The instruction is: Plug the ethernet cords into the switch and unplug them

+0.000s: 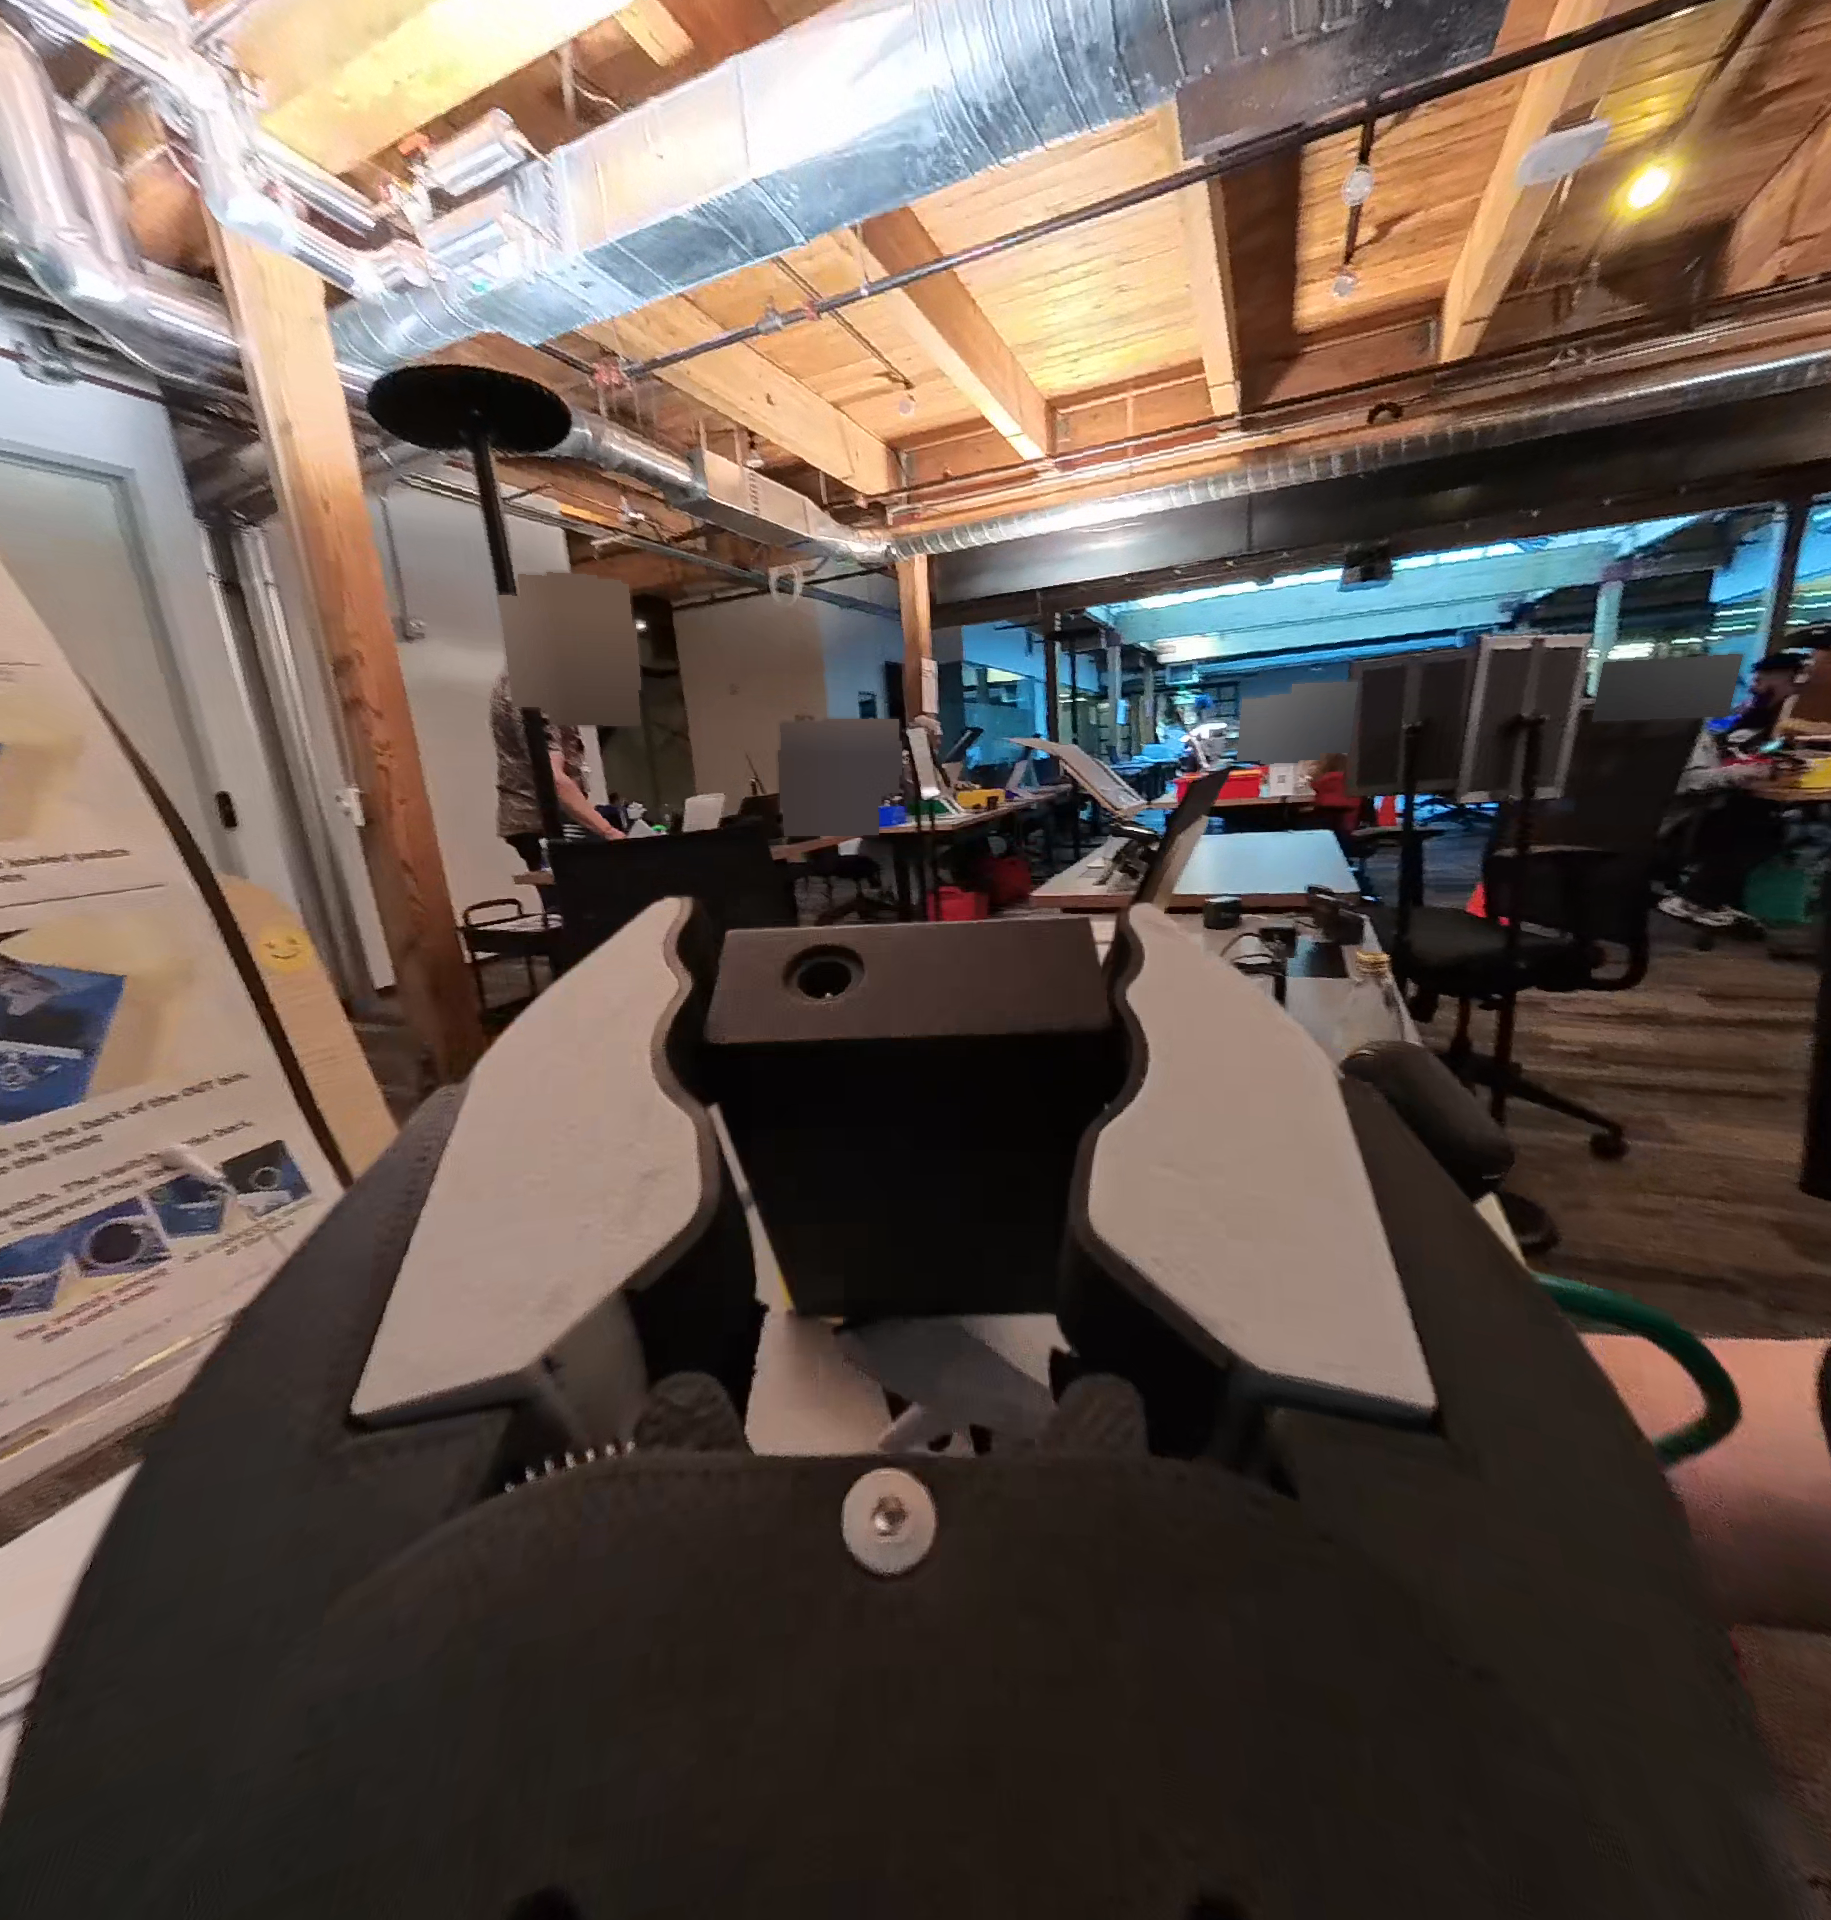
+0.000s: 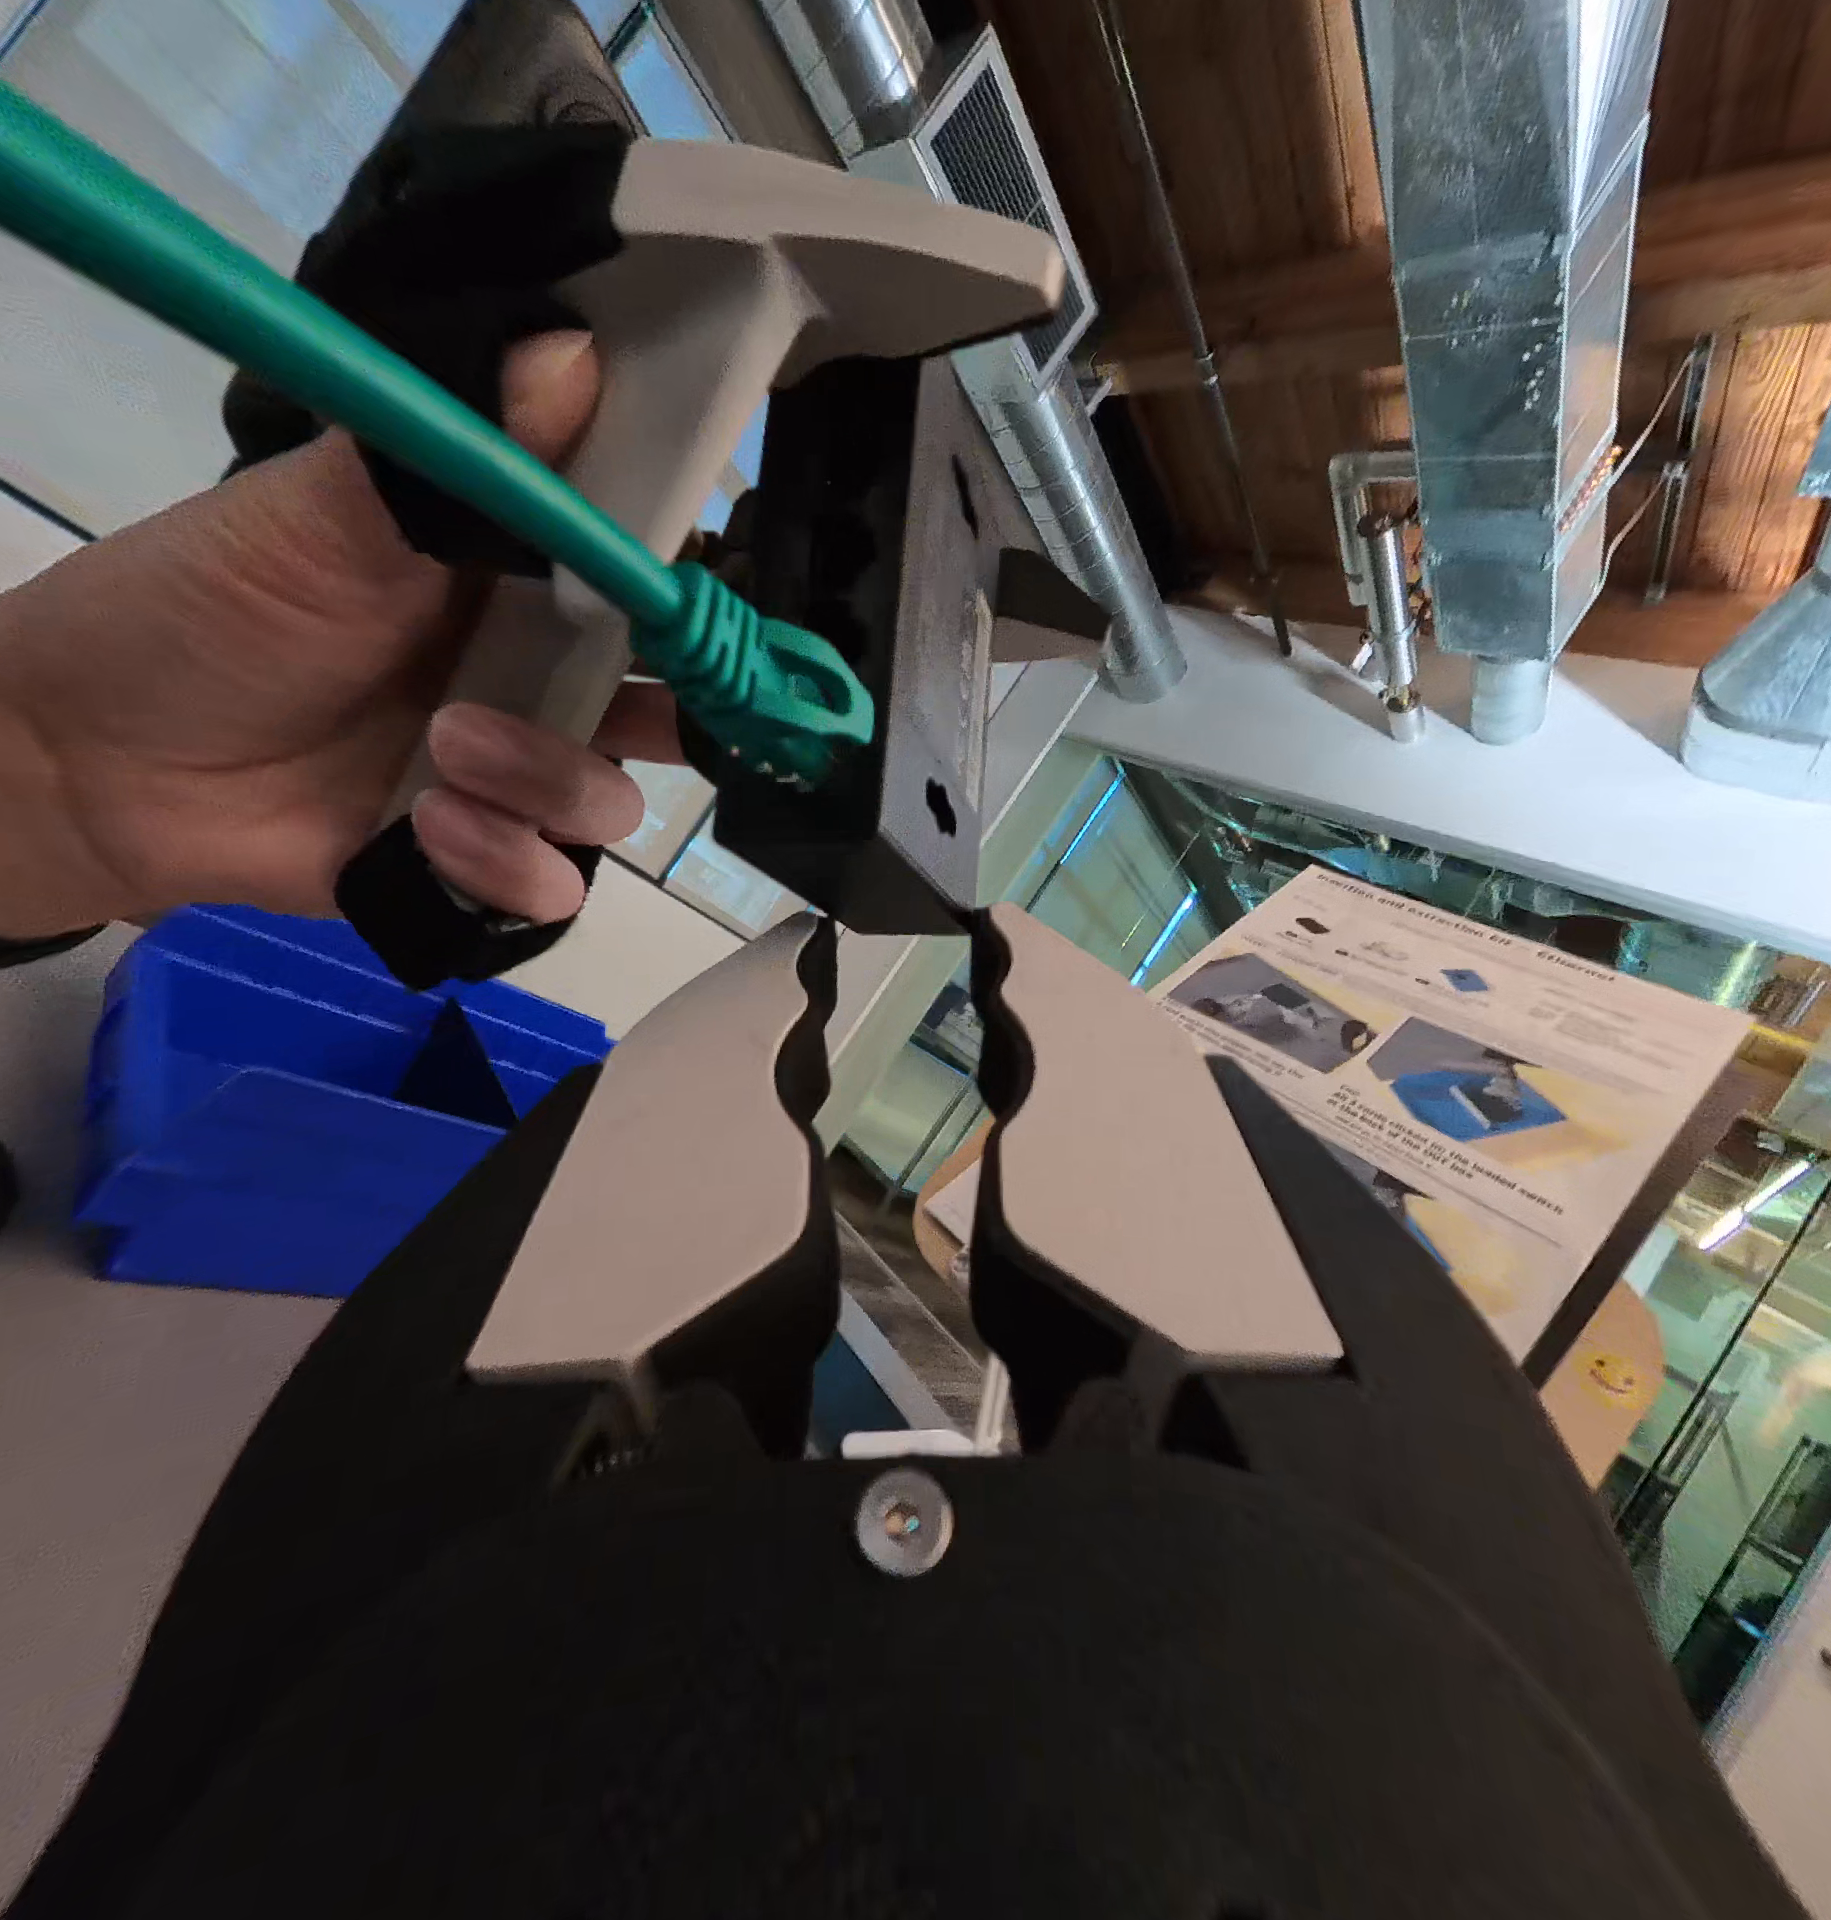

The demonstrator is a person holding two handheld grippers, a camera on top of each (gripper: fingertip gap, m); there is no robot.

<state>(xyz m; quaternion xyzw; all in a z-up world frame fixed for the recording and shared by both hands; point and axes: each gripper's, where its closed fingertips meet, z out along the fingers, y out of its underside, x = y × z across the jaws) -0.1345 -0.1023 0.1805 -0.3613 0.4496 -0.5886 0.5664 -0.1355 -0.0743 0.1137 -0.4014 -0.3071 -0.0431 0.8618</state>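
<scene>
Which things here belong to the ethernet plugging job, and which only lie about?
Job: switch held in left gripper; green ethernet cord, plugged in; right gripper, empty.
Lying about: blue bin; instruction poster; office chair.

green ethernet cord: your far end runs off frame left
black box-shaped switch: your gripper fingers hide its sides, ports unseen

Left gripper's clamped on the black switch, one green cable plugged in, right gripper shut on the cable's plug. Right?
Not quite. In the right wrist view the right gripper is open and empty, its tips just below the black switch. The left gripper does clamp the switch, and the green cable is plugged in.
</scene>
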